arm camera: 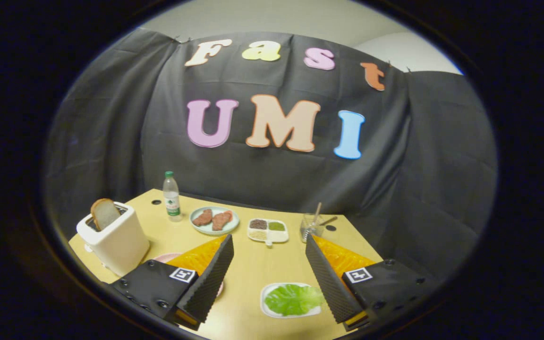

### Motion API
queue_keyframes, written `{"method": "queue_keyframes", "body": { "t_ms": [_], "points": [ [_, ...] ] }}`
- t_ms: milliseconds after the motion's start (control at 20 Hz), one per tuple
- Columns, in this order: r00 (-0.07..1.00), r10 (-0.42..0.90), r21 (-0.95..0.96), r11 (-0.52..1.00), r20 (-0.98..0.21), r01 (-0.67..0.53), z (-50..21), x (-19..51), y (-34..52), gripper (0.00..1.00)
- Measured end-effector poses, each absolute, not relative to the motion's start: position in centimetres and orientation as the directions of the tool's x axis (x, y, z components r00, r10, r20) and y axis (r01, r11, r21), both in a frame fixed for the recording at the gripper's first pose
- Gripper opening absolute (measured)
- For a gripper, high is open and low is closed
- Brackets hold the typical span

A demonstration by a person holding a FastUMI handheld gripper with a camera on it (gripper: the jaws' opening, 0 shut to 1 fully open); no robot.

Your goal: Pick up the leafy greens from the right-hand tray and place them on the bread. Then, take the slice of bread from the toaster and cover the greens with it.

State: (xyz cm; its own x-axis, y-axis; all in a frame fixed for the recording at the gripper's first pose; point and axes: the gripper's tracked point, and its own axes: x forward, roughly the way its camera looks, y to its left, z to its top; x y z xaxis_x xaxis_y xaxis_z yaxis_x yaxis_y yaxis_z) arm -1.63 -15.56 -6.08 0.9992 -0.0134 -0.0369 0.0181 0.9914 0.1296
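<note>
While the gripper (269,264) hovers above the tabletop (248,264) with its fingers (215,274) spread wide and holding nothing, we judge the task to be at its very start. The leafy greens (295,299) lie untouched on their small white tray (266,307), low in the frame, between the fingers and close against the right one. The slice of bread (104,213) meant as the cover stands upright in the slot of the white toaster (116,238), at the lower left of the frame. A pink plate (165,258) peeks out behind the left finger; we take it to carry the bread that receives the greens, but the finger hides its contents and we cannot tell. Farther back, toward the middle of the frame, we see a water bottle (172,196), a plate with two pieces of meat (214,219), a divided dish of condiments (267,230) and a glass with sticks in it (312,226). Both steps remain: grasping and placing the greens, then moving the toaster slice onto them.
</note>
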Motion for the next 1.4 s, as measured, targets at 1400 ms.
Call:
{"method": "queue_keyframes", "body": {
  "t_ms": [1400],
  "points": [
    [0.888,0.209,0.662,0.738,-0.410,0.132,-33.0,6.7,-23.5,0.78]
  ]
}}
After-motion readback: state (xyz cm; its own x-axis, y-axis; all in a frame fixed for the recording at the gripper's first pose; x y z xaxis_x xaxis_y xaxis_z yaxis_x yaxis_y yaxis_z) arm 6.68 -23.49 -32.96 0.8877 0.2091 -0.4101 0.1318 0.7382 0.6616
